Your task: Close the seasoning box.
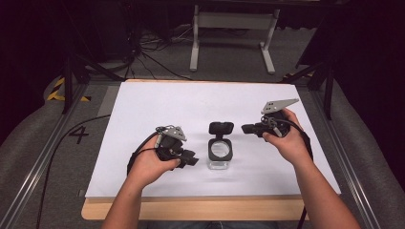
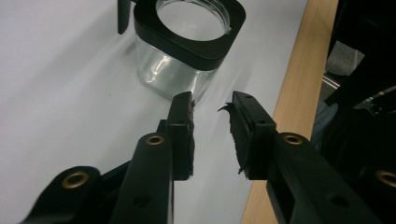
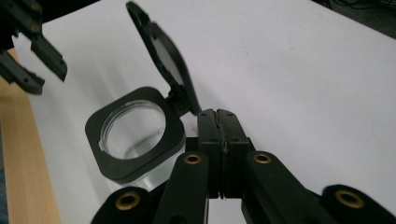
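A square glass jar (image 1: pixel 220 153) with a black collar stands near the middle of the white sheet (image 1: pixel 157 102) that covers the wooden worktop (image 1: pixel 191 209), its hinged black lid (image 1: pixel 221 128) flipped open and leaning back away from the person. The mouth faces straight up, and I can see nothing inside the glass.

The left tongs (image 1: pixel 191 160) hang just beside the jar on its left, low over the sheet and aimed at its side wall. In the left gripper view their 2 pads stand apart with only air between them, the jar's corner just past the tips; my guess is they are there to steady the glass body. Nothing is gripped yet.

The right tongs (image 1: pixel 246 128) are held higher, just to the right of the raised lid, pressed fully together and empty. Closed tips make a handy poking end, so I'd judge they are placed to nudge the lid on its hinge.

The only writing I can read is a large black "4" (image 1: pixel 79 134) marked on the grey floor left of the worktop. The jar itself carries no label or brand that I can make out.
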`<state>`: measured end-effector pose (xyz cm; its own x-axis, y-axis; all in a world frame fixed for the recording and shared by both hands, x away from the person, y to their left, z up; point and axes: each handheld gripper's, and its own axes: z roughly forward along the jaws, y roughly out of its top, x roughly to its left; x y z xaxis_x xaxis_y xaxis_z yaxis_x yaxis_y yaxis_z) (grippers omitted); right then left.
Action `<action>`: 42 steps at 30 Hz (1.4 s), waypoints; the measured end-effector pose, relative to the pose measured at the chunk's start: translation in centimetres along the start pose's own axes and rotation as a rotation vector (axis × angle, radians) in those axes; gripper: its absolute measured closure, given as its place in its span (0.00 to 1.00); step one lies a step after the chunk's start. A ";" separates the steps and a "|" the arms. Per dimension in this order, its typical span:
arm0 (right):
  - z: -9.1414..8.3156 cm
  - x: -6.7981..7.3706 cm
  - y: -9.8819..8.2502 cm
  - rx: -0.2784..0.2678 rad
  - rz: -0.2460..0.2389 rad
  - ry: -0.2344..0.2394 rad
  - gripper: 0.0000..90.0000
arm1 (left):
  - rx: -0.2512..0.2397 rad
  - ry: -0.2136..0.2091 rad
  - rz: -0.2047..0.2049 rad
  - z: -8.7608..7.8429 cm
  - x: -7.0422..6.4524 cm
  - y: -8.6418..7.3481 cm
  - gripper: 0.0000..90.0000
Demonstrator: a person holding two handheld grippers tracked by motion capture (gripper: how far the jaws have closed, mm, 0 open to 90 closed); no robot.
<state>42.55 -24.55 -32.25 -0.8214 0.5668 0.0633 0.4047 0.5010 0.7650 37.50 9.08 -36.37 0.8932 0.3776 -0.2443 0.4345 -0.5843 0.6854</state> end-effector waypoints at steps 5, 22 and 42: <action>-0.1 -0.1 1.7 -0.020 -0.009 -0.007 1.00 | 0.032 -0.030 0.001 0.6 -0.4 0.1 0.86; 1.6 0.5 4.9 -0.037 -0.032 0.011 1.00 | 0.059 -0.080 0.049 4.3 -1.3 0.5 0.99; 2.6 1.2 5.0 -0.009 -0.039 0.032 1.00 | -0.016 -0.037 0.012 5.8 -0.4 0.1 1.00</action>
<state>44.64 -19.65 -30.03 -0.8488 0.5259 0.0534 0.3688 0.5167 0.7727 37.84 4.71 -40.14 0.9020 0.3440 -0.2608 0.4222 -0.5772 0.6990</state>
